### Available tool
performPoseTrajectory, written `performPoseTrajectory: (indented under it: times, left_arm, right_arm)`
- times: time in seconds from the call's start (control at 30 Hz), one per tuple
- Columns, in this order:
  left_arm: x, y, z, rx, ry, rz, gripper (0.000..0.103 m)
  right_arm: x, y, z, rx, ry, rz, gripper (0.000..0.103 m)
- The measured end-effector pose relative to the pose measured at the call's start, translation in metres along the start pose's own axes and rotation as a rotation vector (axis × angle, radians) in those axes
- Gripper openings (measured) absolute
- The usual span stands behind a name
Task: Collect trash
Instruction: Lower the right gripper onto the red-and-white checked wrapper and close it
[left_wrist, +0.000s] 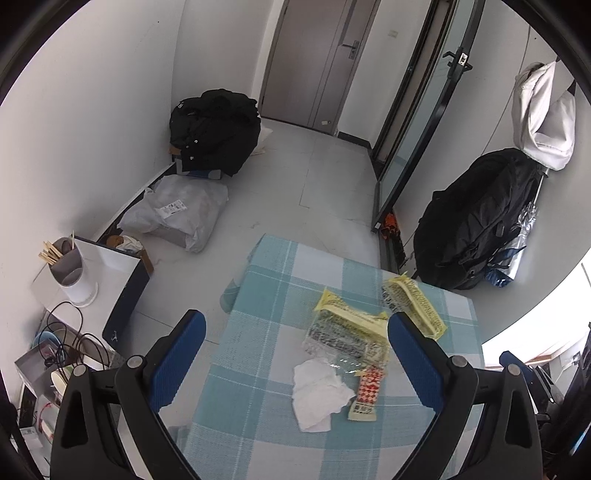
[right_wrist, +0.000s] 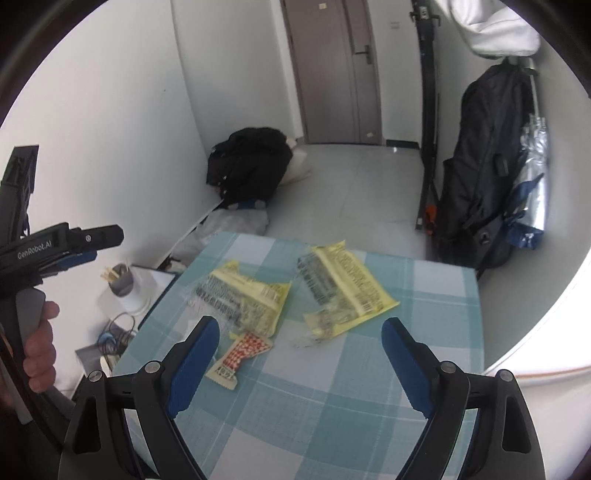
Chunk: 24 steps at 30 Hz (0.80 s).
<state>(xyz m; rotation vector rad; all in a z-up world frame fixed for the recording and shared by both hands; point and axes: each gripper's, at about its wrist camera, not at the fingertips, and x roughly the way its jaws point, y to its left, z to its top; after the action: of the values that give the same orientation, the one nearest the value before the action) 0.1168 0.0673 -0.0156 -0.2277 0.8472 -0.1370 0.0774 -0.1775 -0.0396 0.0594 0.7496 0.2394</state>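
Left wrist view: left claw (left_wrist: 295, 354) was wide open above table (left_wrist: 273, 280), gripping nothing. Trash lay between its fingers: white tissue (left_wrist: 319, 395), red-checked wrapper (left_wrist: 367, 393), yellow wrapper (left_wrist: 351, 332); second yellow wrapper (left_wrist: 415, 306) further back.

Right wrist view: right claw (right_wrist: 301, 354) was wide open, empty, over table (right_wrist: 332, 406). Red-checked wrapper (right_wrist: 242, 354) just beside its left finger; both yellow wrappers ahead. Left claw at frame left, held by hand (right_wrist: 38, 354).

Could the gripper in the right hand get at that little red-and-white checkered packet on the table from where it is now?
Probably yes. The right gripper is open and empty above the tablecloth, and the checkered packet lies flat just beside its left finger. Nothing covers it, though a yellow wrapper lies close behind.
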Motion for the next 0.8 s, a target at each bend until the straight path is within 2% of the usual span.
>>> performPoseTrajectory:
  times: [0.13, 0.4, 0.47, 0.6, 0.67, 0.7, 0.73, 0.77, 0.8]
  left_arm:
    - [0.006, 0.015, -0.003, -0.029, 0.040, 0.003, 0.097]
    - [0.011, 0.033, -0.005, -0.064, 0.078, 0.005, 0.097]
    - [0.012, 0.035, -0.005, -0.072, 0.085, 0.004, 0.097]
    - [0.014, 0.041, -0.005, -0.093, 0.108, 0.005, 0.097]
    - [0.016, 0.044, -0.005, -0.110, 0.120, -0.006, 0.097]
    - [0.017, 0.046, -0.005, -0.118, 0.126, -0.011, 0.097]
    - [0.017, 0.048, -0.005, -0.127, 0.131, -0.018, 0.097]
    - [0.018, 0.050, -0.006, -0.135, 0.134, -0.024, 0.097]
    - [0.018, 0.051, -0.006, -0.139, 0.134, -0.025, 0.097]
  right_arm:
    - [0.021, 0.013, -0.006, -0.016, 0.036, 0.029, 0.090]
    - [0.079, 0.032, -0.024, 0.026, 0.234, 0.105, 0.087]
    - [0.090, 0.035, -0.028, 0.037, 0.261, 0.124, 0.076]
    - [0.107, 0.041, -0.035, 0.052, 0.303, 0.128, 0.063]
    - [0.112, 0.045, -0.038, 0.044, 0.307, 0.128, 0.048]
    - [0.114, 0.049, -0.039, 0.030, 0.307, 0.119, 0.048]
    - [0.113, 0.053, -0.040, 0.010, 0.294, 0.101, 0.044]
    - [0.114, 0.056, -0.040, -0.009, 0.288, 0.097, 0.034]
    - [0.115, 0.058, -0.041, -0.019, 0.293, 0.097, 0.030]
